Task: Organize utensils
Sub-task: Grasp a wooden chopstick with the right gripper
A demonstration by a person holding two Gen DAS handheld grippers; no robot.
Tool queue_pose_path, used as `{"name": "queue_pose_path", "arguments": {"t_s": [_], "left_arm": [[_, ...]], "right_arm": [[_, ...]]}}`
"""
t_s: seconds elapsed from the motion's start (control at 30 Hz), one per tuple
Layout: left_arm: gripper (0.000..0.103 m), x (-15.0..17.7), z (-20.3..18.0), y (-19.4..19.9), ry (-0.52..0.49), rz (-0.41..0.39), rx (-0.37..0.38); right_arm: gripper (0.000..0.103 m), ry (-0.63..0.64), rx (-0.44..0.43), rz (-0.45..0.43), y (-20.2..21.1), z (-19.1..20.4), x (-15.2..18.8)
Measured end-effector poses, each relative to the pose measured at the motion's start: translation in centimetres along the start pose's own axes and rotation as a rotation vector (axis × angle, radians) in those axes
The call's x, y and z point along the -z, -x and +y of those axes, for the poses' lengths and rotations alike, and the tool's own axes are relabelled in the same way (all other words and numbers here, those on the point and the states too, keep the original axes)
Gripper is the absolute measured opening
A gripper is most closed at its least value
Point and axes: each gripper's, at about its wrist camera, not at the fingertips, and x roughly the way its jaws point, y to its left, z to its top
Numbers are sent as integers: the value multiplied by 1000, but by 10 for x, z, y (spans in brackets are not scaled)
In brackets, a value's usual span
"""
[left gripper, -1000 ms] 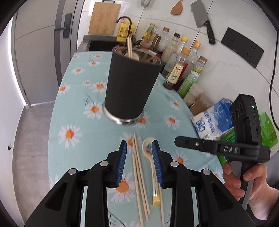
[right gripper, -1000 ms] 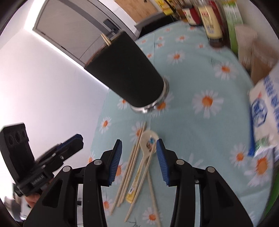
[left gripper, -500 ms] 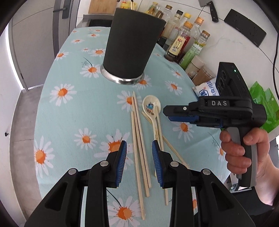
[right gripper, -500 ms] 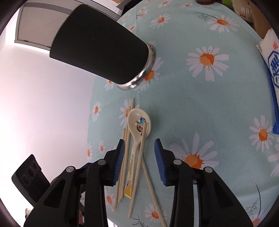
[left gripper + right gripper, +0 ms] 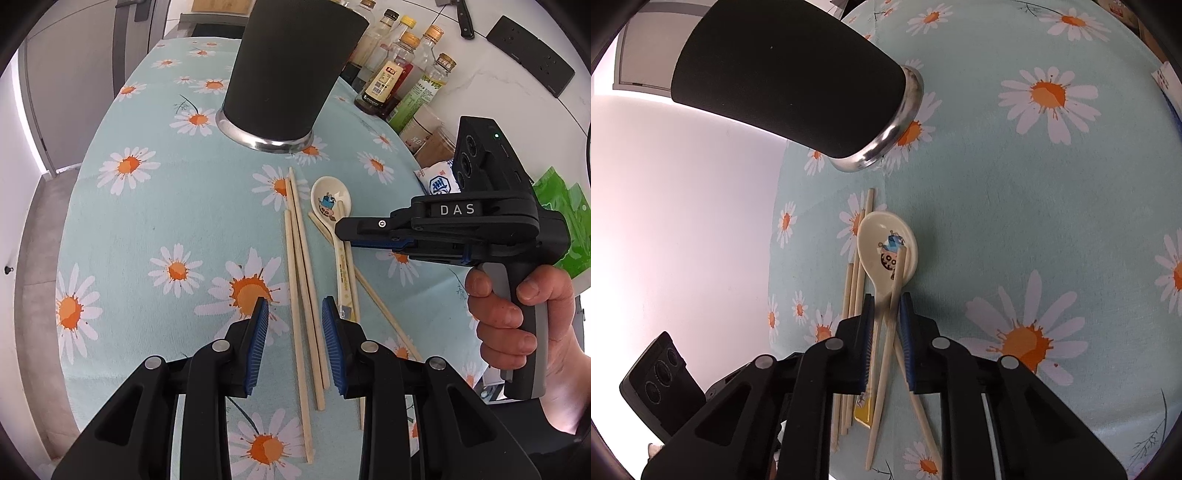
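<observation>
A cream cartoon-print spoon (image 5: pixel 330 204) (image 5: pixel 886 247) lies on the daisy tablecloth among several wooden chopsticks (image 5: pixel 301 266) (image 5: pixel 851 291), in front of a tall black utensil cup (image 5: pixel 291 70) (image 5: pixel 790 74). My right gripper (image 5: pixel 886 306) (image 5: pixel 345 234) is down over the spoon's handle, its jaws narrowed around the handle and a chopstick that lies across it. My left gripper (image 5: pixel 291 312) hovers open above the near ends of the chopsticks, holding nothing.
Sauce and oil bottles (image 5: pixel 399 74) stand behind the cup at the right. A white and blue packet (image 5: pixel 437 181) and a green bag (image 5: pixel 565 221) lie at the table's right edge. The table's left edge (image 5: pixel 74 206) drops to a grey floor.
My right gripper has come down onto the spoon's handle and narrowed its jaws around it. My left gripper has pulled back and up from the cup and stayed open.
</observation>
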Motion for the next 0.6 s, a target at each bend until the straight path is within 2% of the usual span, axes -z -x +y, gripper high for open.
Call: {"name": "queue_pose_path", "arguments": {"t_s": [0.2, 0.6], "left_arm": [[29, 1, 2, -2, 3, 7, 4], [29, -6, 4, -8, -7, 40, 1]], "right_arm": [[7, -27, -28, -2, 7, -9, 1], [6, -42, -50, -23, 23, -18, 1]]}}
